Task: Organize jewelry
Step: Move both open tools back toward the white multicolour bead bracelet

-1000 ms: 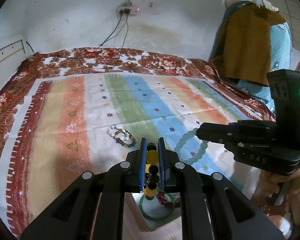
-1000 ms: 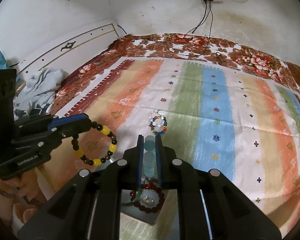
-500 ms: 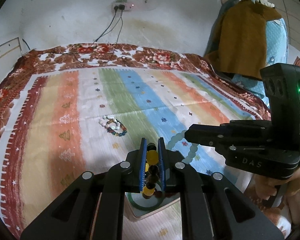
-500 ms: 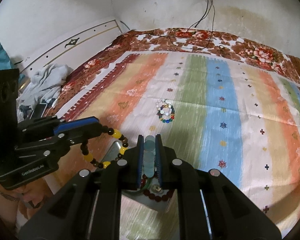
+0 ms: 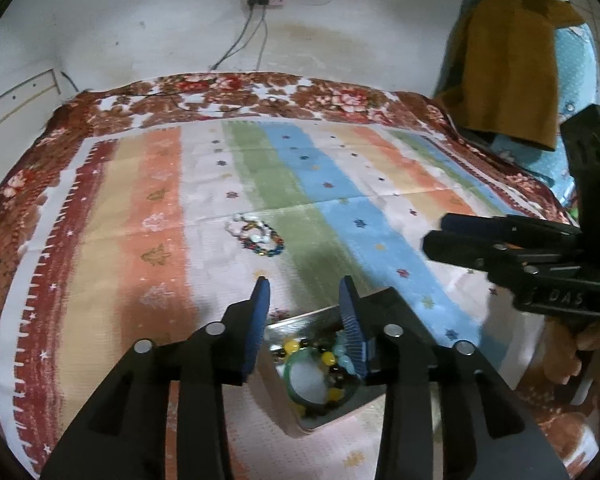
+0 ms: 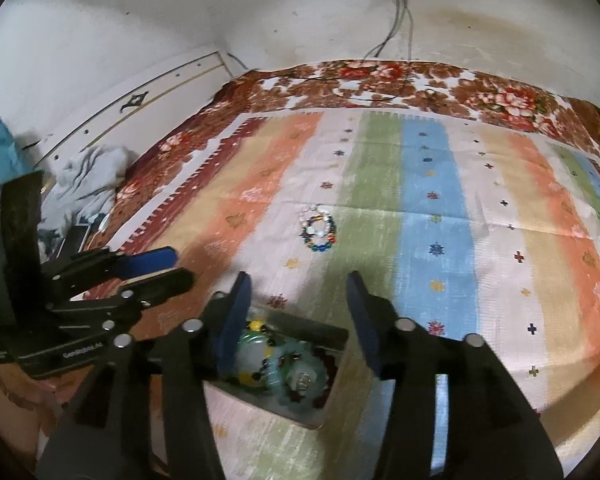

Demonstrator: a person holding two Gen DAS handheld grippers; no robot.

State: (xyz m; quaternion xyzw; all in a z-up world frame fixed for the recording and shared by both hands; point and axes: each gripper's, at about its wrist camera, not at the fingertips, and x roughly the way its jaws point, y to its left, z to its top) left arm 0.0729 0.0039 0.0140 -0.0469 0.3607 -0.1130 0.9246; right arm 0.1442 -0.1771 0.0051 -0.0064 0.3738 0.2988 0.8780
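Striped bedspread (image 5: pixel 148 240) is carrying the tray (image 5: pixel 340 408) of bracelets (image 5: pixel 320 376), and both the left gripper (image 5: pixel 303 286) and right gripper (image 6: pixel 298 280) are opening emptily above it (lifting straight up is avoiding snags), the beaded bracelet (image 6: pixel 319 230) lying beyond.

A: Bedspread (image 5: pixel 160 184) pattern?
B: Stripes: orange, cream, green, blue; brown floral border.
A: Beads in the tray (image 5: pixel 300 318)?
B: Yellow and black bracelet (image 5: pixel 328 360), green bangle (image 5: pixel 296 390). Multicoloured bead bracelet (image 6: pixel 319 229) on the white stripe
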